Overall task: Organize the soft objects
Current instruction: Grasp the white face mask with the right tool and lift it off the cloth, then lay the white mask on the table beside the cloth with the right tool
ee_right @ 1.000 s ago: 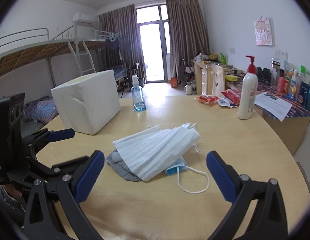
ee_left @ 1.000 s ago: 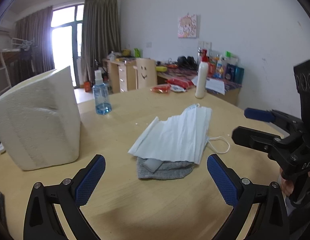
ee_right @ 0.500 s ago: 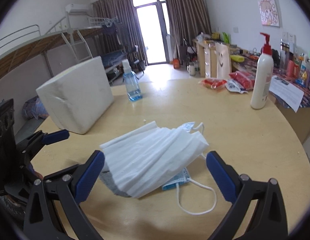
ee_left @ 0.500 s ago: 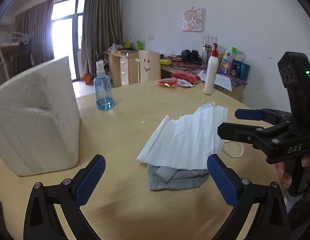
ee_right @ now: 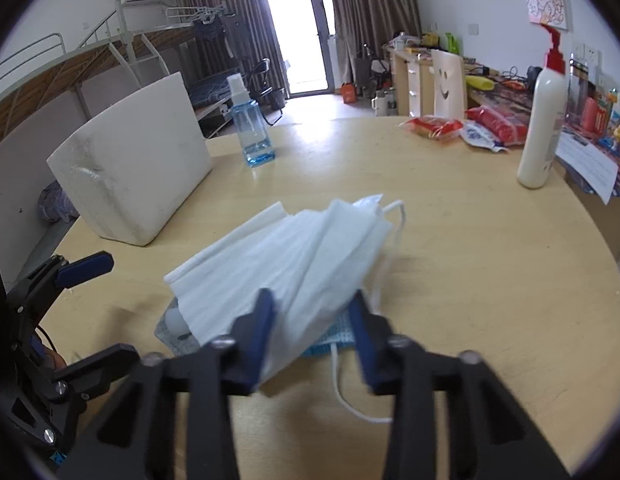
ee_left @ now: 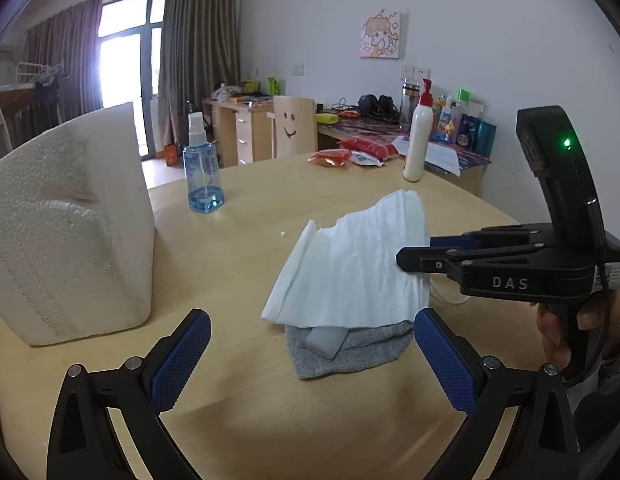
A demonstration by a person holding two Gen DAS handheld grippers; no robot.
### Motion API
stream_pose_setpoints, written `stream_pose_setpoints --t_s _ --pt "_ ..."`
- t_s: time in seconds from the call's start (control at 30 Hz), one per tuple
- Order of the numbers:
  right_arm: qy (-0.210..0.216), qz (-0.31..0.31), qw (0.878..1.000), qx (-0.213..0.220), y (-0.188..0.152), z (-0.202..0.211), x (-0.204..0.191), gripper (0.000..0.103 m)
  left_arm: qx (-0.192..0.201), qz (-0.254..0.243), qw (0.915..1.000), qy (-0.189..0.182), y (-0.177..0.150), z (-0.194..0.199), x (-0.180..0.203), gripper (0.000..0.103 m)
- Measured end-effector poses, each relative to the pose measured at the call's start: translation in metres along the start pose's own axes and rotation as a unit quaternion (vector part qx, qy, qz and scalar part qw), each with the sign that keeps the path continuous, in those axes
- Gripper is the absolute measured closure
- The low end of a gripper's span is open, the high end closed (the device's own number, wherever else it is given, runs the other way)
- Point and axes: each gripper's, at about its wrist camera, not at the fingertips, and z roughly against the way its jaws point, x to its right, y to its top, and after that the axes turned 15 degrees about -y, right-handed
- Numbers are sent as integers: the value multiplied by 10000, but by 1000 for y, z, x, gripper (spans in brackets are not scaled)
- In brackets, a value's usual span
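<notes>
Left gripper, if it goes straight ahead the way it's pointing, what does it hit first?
Probably the grey cloth under the white tissue; it lies just ahead of the open left gripper, toward the right finger. Depth is unclear.

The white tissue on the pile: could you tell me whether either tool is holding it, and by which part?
The right tool has just been closing on the white tissue at its near edge, pads against the folds. The left tool is open and holds nothing.
</notes>
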Motion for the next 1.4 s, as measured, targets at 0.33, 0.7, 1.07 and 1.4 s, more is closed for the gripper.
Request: stream_pose_setpoints --t_s 0.33,0.7,1.07,1.4 --pt "281 52 9982 530 9 26 -8 93 107 62 9999 6 0 5 -3 1" --pt "438 -148 9939 1003 15 72 2 93 201 130 9997 -44 0 9 -4 1" --pt "0 -444 9926 1130 -11 103 30 93 348 -29 9993 -152 1 13 4 1" --pt "-449 -394 9969 517 -33 77 38 93 352 -97 9993 -118 0 12 7 1"
